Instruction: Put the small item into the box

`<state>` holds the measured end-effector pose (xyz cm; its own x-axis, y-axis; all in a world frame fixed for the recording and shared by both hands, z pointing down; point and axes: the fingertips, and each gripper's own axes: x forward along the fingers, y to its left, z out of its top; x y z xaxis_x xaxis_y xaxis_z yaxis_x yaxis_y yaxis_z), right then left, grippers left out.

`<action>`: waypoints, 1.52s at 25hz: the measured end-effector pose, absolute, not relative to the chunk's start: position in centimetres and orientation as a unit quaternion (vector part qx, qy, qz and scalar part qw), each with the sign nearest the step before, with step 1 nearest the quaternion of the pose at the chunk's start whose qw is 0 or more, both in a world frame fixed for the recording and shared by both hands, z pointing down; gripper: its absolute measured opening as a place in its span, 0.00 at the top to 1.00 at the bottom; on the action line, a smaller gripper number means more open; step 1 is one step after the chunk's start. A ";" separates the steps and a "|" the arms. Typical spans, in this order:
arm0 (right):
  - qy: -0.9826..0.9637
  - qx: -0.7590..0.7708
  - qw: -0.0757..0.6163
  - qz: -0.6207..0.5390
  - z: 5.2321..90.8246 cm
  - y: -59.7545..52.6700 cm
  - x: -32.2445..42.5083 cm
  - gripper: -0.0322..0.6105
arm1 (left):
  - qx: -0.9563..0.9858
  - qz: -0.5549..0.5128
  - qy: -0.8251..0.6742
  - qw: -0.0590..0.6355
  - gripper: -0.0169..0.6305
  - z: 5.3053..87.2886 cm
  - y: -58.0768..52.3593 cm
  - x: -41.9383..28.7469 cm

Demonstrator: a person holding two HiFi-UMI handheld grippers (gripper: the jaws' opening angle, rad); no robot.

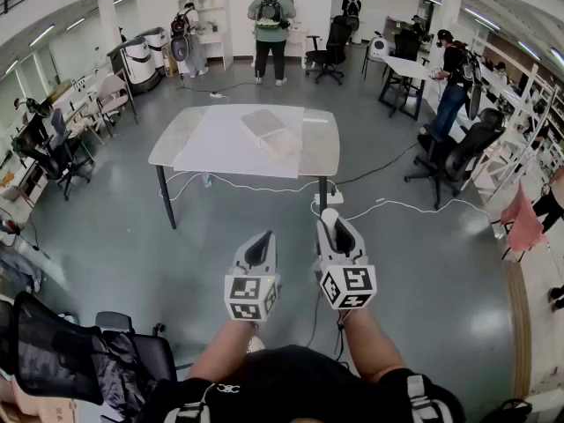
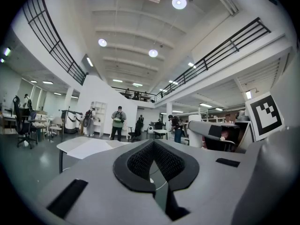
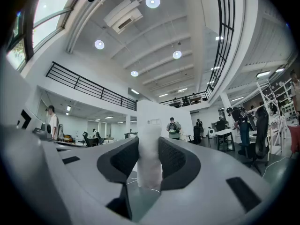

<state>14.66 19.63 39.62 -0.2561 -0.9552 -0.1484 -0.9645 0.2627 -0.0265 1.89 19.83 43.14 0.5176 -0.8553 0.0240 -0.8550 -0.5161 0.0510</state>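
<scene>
A long way ahead, a pale flat box [image 1: 271, 133] lies on a white sheet on the grey table [image 1: 176, 144]. Both grippers hang in front of my body over the floor, well short of that table. My right gripper [image 1: 332, 226] is shut on a small white item [image 3: 149, 165], which stands upright between its black pads [image 3: 174, 159] and sticks out past the tips; the same white item [image 1: 329, 222] shows in the head view. My left gripper [image 1: 263, 241] is shut, its pads [image 2: 136, 162] meeting at the tip with nothing between them.
Cables and a power strip [image 1: 328, 198] lie on the floor under the table's near edge. A black mesh chair [image 1: 53, 351] stands close at my left and a pink chair [image 1: 522, 223] at the right. Several people and office chairs are behind the table.
</scene>
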 end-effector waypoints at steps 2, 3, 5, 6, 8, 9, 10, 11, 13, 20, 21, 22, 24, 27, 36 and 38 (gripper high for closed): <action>0.792 -0.606 0.068 0.034 39.8 19.5 14.9 0.75 | 0.872 -0.001 -0.489 0.028 0.97 43.2 19.7 2.1; 0.792 -0.606 0.068 0.033 40.0 19.4 15.0 0.75 | 0.872 -0.001 -0.488 0.027 0.97 43.2 19.6 2.3; 0.791 -0.608 0.066 0.029 40.4 19.2 15.2 0.75 | 0.873 0.000 -0.487 0.025 0.97 43.3 19.4 2.4; 0.790 -0.609 0.064 0.028 40.6 19.1 15.1 0.75 | 0.873 0.000 -0.487 0.023 0.97 43.3 19.3 2.3; 0.789 -0.611 0.061 0.025 40.9 18.7 14.5 0.75 | 0.873 0.000 -0.488 0.022 0.97 43.2 18.9 1.6; 0.789 -0.611 0.060 0.023 40.9 18.5 14.2 0.75 | 0.872 0.000 -0.489 0.023 0.97 43.2 18.6 1.3; 0.789 -0.611 0.061 0.022 40.9 18.4 14.0 0.75 | 0.872 0.000 -0.489 0.024 0.97 43.2 18.4 0.9; 0.790 -0.610 0.063 0.021 40.9 18.2 13.9 0.75 | 0.871 0.000 -0.490 0.025 0.97 43.3 18.2 0.7; 0.790 -0.609 0.064 0.022 41.0 17.8 13.6 0.75 | 0.871 -0.001 -0.491 0.025 0.97 43.5 17.8 0.4; 0.790 -0.609 0.064 0.022 40.7 16.1 10.9 0.75 | 0.874 -0.010 -0.484 0.036 0.97 43.1 16.2 -1.8; 0.790 -0.610 0.064 0.022 40.7 15.7 10.5 0.75 | 0.876 -0.011 -0.482 0.035 0.97 43.0 15.8 -2.1; 0.789 -0.610 0.064 0.022 40.7 15.2 10.0 0.75 | 0.877 -0.011 -0.479 0.033 0.97 43.0 15.5 -2.4; 0.787 -0.613 0.065 0.022 40.9 14.3 9.1 0.75 | 0.880 -0.010 -0.474 0.032 0.97 43.1 14.6 -3.1; 0.783 -0.618 0.067 0.020 41.4 13.1 8.2 0.75 | 0.885 -0.008 -0.465 0.029 0.97 43.6 13.4 -3.7; 0.764 -0.642 0.068 0.016 42.6 9.9 4.7 0.75 | 0.889 -0.005 -0.457 0.024 0.97 44.2 9.2 -9.0; 0.761 -0.645 0.065 0.013 42.7 9.7 4.1 0.75 | 0.888 -0.006 -0.459 0.030 0.97 44.3 8.6 -10.2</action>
